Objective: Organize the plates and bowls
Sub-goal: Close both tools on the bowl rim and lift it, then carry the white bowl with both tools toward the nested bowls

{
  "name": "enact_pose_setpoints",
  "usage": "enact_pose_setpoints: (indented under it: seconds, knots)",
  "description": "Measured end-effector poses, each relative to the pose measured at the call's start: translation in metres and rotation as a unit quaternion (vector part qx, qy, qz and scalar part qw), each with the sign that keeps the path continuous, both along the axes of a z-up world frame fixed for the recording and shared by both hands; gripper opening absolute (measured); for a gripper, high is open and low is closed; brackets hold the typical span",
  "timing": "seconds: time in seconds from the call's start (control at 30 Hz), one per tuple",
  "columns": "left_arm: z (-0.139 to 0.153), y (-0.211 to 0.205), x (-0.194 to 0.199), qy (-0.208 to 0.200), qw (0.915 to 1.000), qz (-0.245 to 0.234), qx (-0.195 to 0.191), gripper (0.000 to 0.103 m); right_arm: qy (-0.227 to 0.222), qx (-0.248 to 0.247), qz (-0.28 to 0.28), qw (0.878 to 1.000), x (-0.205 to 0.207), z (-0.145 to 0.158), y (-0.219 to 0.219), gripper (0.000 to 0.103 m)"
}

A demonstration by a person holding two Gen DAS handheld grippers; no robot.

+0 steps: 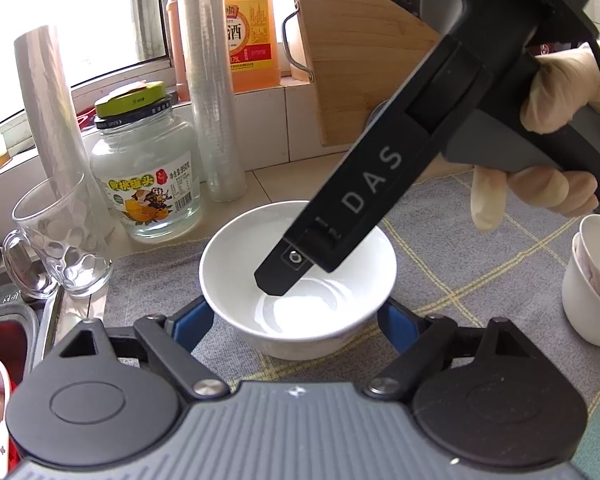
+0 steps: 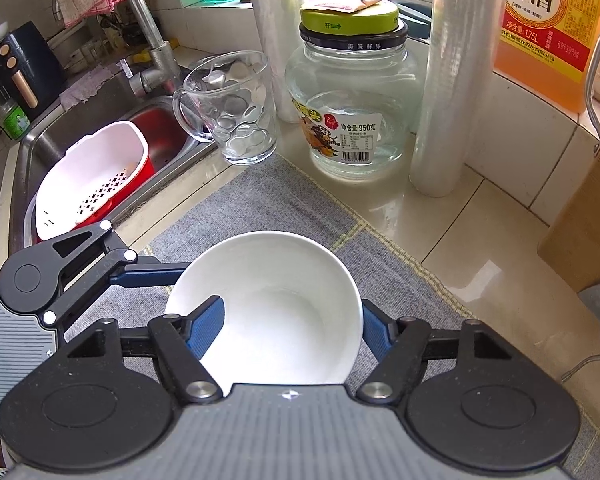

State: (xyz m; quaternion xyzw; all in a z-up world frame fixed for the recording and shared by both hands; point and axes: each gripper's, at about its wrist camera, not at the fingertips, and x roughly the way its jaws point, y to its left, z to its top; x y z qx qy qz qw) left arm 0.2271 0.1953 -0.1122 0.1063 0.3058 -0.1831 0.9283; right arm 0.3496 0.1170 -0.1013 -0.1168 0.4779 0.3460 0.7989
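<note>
The white bowl (image 2: 284, 312) sits on the grey mat (image 2: 260, 208) by the sink (image 2: 32, 148), and both claws are at it. The right claw (image 2: 292, 312) is closed on the bowl, one finger inside and one outside the wall. The left claw (image 1: 294, 320) stands wide around the bowl with a pad at each side. I cannot tell if it squeezes.

The biggest danger is that the two claws pull different ways. The smooth bowl could then slip out and crack. A lift by one thin wall could also tip the bowl. A smaller danger is a swing to the side, which could knock the glass mug (image 2: 236, 108) or the cups (image 1: 592, 280).

Writing, big to small:
- The orange bottle (image 2: 548, 20) says "料酒" and "1.75L".
- The jar (image 2: 352, 112) says "净含量:950克", and its green lid says "开".
- The right claw's finger reads "DAS" in the left view.
</note>
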Motion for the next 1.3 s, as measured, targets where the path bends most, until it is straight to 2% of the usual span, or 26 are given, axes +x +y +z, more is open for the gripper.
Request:
enact_pose_setpoints:
  seconds: [0.37, 0.77, 0.93, 1.3]
  knots:
    - [0.016, -0.016, -0.033, 0.023, 0.9996, -0.009, -0.012, 0.088, -0.002, 0.013, 0.002, 1.0, -0.041, 0.018, -0.02, 0.078]
    - [0.031, -0.042, -0.076, 0.027, 0.9991, -0.029, 0.015, 0.088, 0.0, 0.018, -0.002, 1.0, -0.089, 0.029, -0.046, 0.078]
    - [0.038, -0.056, -0.093, 0.027, 0.999, -0.032, 0.018, 0.088, 0.004, 0.033, -0.007, 0.999, -0.107, 0.036, -0.062, 0.078]
    - [0.053, -0.084, -0.116, 0.027, 0.9979, -0.055, 0.022, 0.088, 0.0, 0.035, -0.018, 0.999, -0.141, 0.053, -0.095, 0.078]
